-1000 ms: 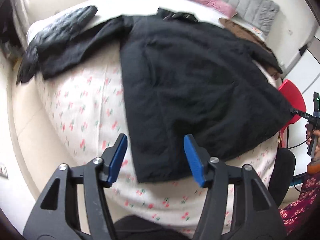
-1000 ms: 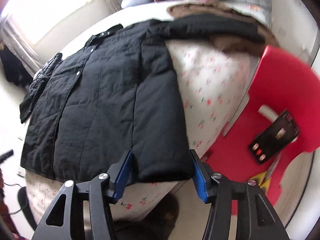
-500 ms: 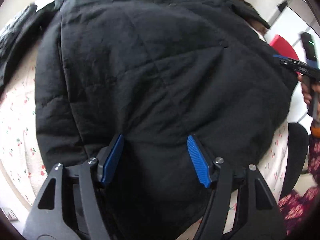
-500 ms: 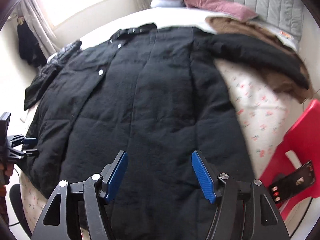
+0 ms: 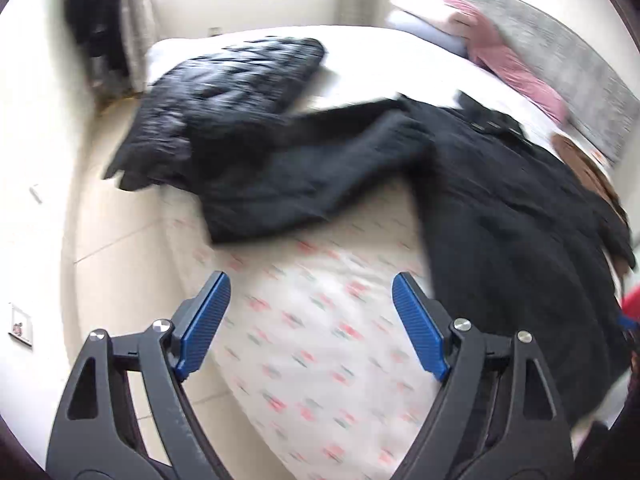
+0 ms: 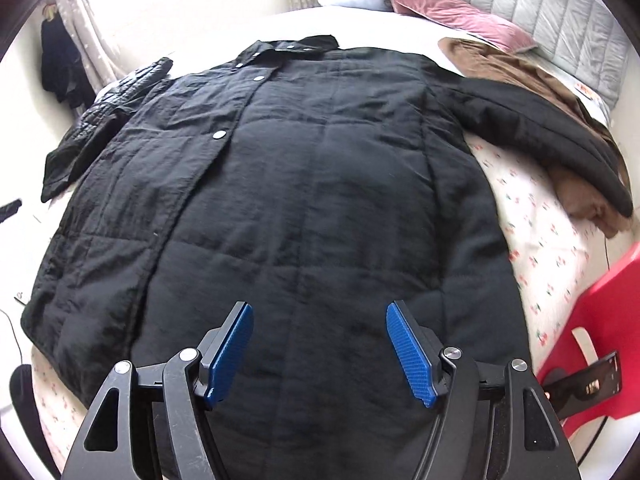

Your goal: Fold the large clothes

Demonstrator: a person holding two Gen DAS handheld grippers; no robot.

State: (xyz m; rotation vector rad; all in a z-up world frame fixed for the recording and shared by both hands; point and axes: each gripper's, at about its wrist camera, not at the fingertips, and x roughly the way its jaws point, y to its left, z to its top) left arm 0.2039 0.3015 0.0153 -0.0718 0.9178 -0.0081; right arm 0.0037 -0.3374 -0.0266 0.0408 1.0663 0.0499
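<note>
A large black quilted coat (image 6: 320,184) lies spread flat, front up, on the floral bedsheet (image 6: 548,248), collar toward the headboard and both sleeves stretched outward. My right gripper (image 6: 320,356) is open and empty, hovering over the coat's hem. My left gripper (image 5: 308,324) is open and empty over bare floral sheet (image 5: 320,320), left of the coat's body (image 5: 520,240) and below its outstretched sleeve (image 5: 288,188).
A shiny black puffer jacket (image 5: 232,88) lies at the bed's far left corner. A brown garment (image 6: 520,80) and pink pillows (image 6: 440,4) sit near the grey headboard. A red plastic stool (image 6: 600,320) carrying a dark device stands right of the bed. Tiled floor (image 5: 112,240) lies left.
My left gripper swung left, off the coat's hem to the bare sheet beside the left sleeve. My right gripper moved slightly closer over the hem. Both stayed open.
</note>
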